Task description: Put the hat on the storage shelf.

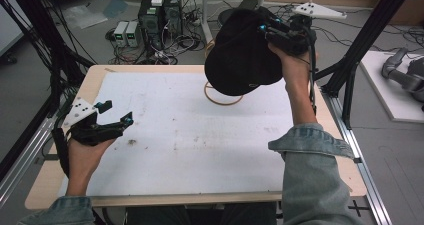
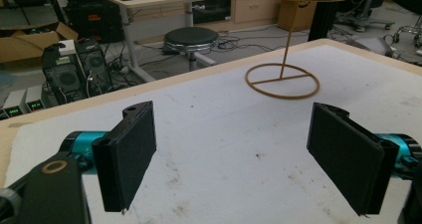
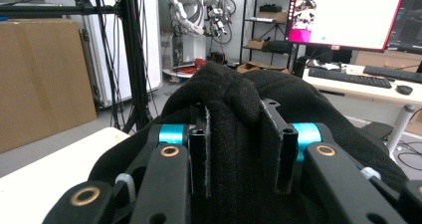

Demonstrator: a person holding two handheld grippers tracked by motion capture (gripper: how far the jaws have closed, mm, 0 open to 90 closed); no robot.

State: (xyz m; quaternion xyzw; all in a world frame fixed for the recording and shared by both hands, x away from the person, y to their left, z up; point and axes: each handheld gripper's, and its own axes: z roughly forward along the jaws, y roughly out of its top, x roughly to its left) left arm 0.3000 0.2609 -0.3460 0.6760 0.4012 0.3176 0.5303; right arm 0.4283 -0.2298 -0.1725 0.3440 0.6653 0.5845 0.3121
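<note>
A black fabric hat (image 1: 240,55) hangs in the air above the table's far edge, with my right gripper (image 1: 264,31) shut on a fold of it. In the right gripper view the hat (image 3: 234,94) bulges up between the two jaws of the right gripper (image 3: 234,152), which pinch the cloth. Under the hat stands a yellow wire stand (image 1: 220,102); its ring base rests on the white mat and its top is hidden by the hat. My left gripper (image 1: 118,111) is held near the table's left edge, open and empty. Beyond the left gripper (image 2: 239,149) the stand (image 2: 282,79) rises on its thin post.
A white mat (image 1: 200,135) covers most of the wooden table (image 1: 320,185). Black frame posts (image 1: 360,40) stand at the right and left sides. Computer towers (image 1: 160,15) and cables lie on the floor behind, with a round stool (image 2: 191,37) nearby.
</note>
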